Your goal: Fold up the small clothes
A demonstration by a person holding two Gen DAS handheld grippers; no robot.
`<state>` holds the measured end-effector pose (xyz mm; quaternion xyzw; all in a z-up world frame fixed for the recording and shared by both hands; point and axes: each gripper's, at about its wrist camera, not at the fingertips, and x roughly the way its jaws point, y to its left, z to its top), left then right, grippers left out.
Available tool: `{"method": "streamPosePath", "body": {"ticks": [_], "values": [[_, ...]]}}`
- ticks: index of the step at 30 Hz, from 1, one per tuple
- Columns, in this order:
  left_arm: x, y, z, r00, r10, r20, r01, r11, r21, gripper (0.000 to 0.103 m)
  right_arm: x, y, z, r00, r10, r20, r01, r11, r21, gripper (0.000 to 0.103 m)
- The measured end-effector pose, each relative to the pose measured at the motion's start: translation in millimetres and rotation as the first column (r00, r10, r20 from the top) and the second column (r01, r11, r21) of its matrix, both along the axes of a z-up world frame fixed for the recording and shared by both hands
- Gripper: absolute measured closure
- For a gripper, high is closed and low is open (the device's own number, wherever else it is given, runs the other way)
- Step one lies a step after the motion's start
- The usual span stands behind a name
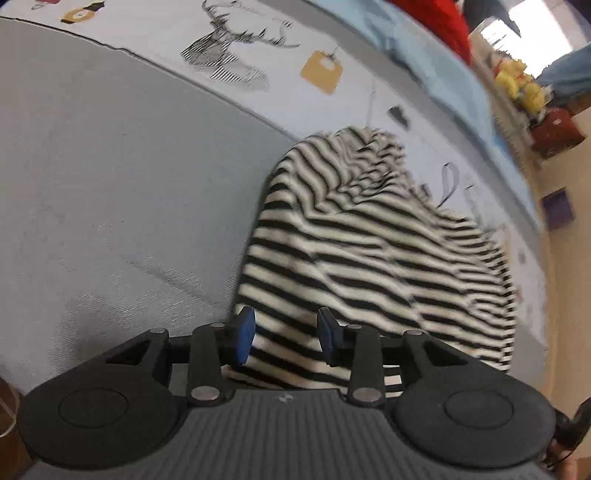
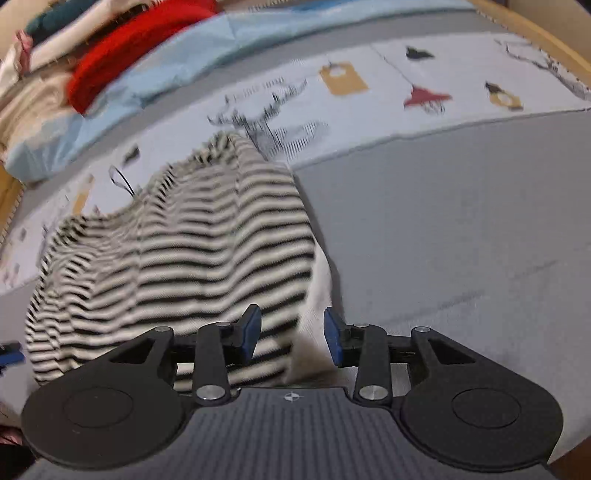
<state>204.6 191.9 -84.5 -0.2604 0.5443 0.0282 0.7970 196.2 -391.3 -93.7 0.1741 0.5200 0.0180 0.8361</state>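
So the striped garment (image 1: pixel 369 251), black and off-white, was lying rumpled on the grey sheet (image 1: pixel 110 206), with its far end reaching onto the printed blanket (image 1: pixel 258 44) that had the deer head drawing and little tan tags on it. The left gripper (image 1: pixel 286 338) was down at the near edge of the garment with its blue pads (image 1: pixel 245 334) spread apart; the striped cloth sat in the gap between them, but neither pad looked like it was pressing on it. Same deal on the other side: the right gripper (image 2: pixel 291 338) had its fingers parted too, over the near right corner where a plain pale patch of the fabric showed beside the stripes, nothing pinched as far as I could see. Both views were pretty smeared, so the folds were hard to read. Further back there was a light blue cloth (image 2: pixel 221 48), something red (image 2: pixel 140 44) piled behind it, and a wooden frame edge (image 2: pixel 535 33) off in the corner.
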Motion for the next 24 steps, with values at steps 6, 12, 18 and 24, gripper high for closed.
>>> {"method": "streamPosePath", "body": {"ticks": [6,12,18,24], "values": [[9.0,-5.3,-23.4,0.994,-0.012,-0.106,0.019,0.997,0.069,0.058,5.0,3.7,-23.8,0.994,0.001,-0.107,-0.004,1.0,-0.031,0.06],[11.8,-3.3,-38.5,0.988,-0.037,-0.151,0.045,0.998,0.052,0.052,10.4,3.9,-36.7,0.987,-0.034,-0.155,0.033,0.999,-0.012,0.059],[14.4,-4.9,-39.1,0.987,-0.101,-0.127,0.106,0.994,0.038,0.089,10.0,-0.2,-39.9,0.988,-0.034,-0.154,0.041,0.998,0.045,0.08],[1.5,2.0,-5.2,0.995,-0.086,0.058,0.084,0.996,0.04,0.101,3.6,-9.8,-17.3,0.996,-0.077,-0.047,0.082,0.99,0.117,0.091]]}}
